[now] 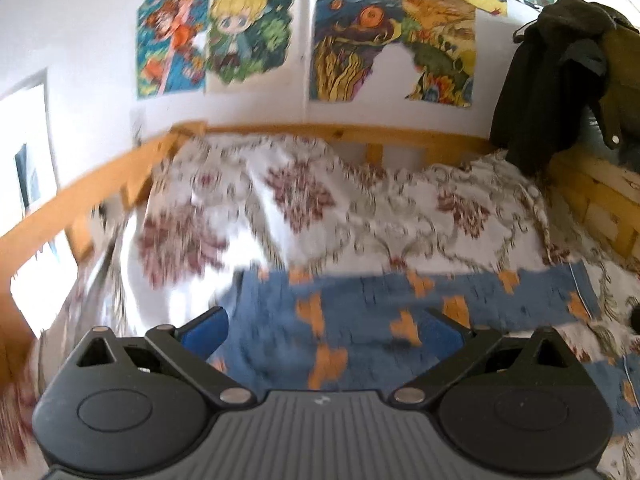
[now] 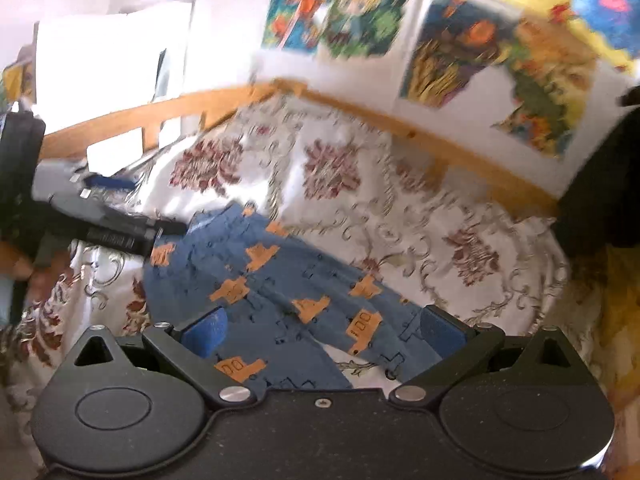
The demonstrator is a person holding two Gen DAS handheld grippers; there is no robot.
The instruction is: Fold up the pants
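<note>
Holding both grippers spread wide, we see the left gripper [image 1: 322, 334] and the right gripper [image 2: 322, 330] gripping nothing, each with its blue pads parted above the pants [image 2: 272, 280]. The blue pants with orange shapes lie flat on the floral bedspread [image 2: 440, 216], inside the wooden bed rail [image 1: 344, 134]. Beyond it, colourful posters [image 1: 392, 44] cover the wall, and dark clothes [image 1: 560, 80] hang at the right.

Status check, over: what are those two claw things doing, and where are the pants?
Left tool open, empty, above pants. Right tool open, empty. Blue pants lying on floral bedspread, not yet gripped. Nothing in the way.
</note>
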